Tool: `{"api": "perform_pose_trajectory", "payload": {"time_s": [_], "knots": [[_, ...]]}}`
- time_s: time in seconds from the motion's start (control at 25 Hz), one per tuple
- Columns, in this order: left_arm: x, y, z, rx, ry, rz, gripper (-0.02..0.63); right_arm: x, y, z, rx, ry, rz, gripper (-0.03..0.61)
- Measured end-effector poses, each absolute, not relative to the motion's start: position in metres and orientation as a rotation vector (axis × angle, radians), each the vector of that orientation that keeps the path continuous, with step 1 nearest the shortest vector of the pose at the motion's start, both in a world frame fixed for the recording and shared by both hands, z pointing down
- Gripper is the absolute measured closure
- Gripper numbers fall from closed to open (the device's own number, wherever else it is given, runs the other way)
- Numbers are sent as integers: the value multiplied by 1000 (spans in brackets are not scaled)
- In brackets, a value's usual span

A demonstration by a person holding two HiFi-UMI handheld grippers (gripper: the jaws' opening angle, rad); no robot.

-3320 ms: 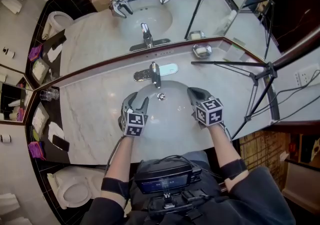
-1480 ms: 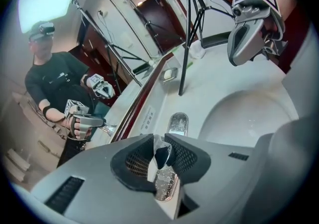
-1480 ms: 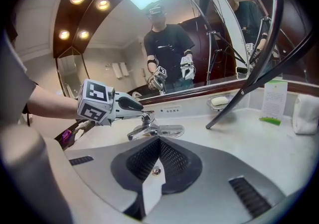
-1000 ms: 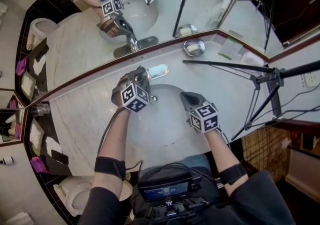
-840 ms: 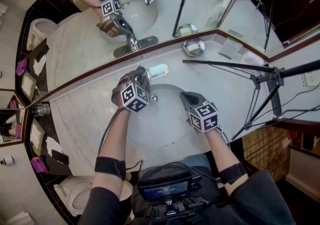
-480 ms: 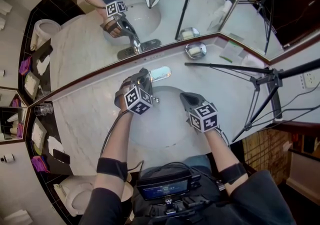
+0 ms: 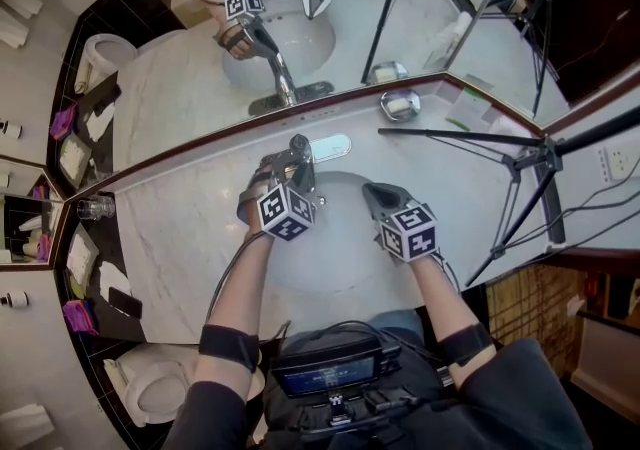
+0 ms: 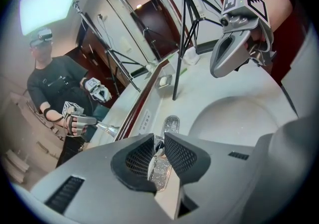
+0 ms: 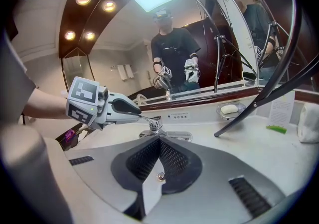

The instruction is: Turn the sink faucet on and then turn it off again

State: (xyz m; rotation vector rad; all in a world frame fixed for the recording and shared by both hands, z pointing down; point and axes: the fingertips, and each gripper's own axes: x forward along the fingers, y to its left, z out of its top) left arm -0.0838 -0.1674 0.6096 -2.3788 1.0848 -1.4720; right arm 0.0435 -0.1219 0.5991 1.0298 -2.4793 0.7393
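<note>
The faucet (image 7: 302, 152) was polished, mirror-bright metal. The countertop (image 7: 170, 238) was glossy, grey-veined stone, the sink basin (image 7: 335, 263) smooth white, probably glazed ceramic. The soap dish (image 7: 402, 104) was shiny metal.

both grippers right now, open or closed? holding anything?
Left gripper: closed on the faucet lever.
Right gripper: closed, holding nothing.

Two grippers (image 7: 283, 170) (image 7: 376, 197), one faucet (image 7: 322, 148), one sink (image 7: 335, 260), one soap dish (image 7: 402, 104).

Chrome sink faucet (image 9: 155, 127), lever tilted up
</note>
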Motion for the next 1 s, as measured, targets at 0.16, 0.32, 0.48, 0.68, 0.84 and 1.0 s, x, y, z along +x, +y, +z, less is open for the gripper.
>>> {"api": "perform_pose_trajectory", "payload": {"time_s": [0.16,0.32,0.48,0.68,0.84,1.0], "knots": [[-92,-152,590,-2404,1183,-1404,597,39,-118,594,1021,-2489,724,560],[-102,-135,574,-2486,1317,-1308,609,36,-113,589,1012,-2497,701,560],[-115,-116,556,-2637,1520,-1128,609,31,-107,585,997,-2504,680,560],[-139,-96,530,-2796,1819,-815,609,25,-102,578,982,-2507,654,558],[-162,-74,532,-2814,2001,-661,610,21,-99,572,973,-2510,626,558],[-172,-53,533,-2821,2094,-593,611,17,-96,567,971,-2513,612,558]]}}
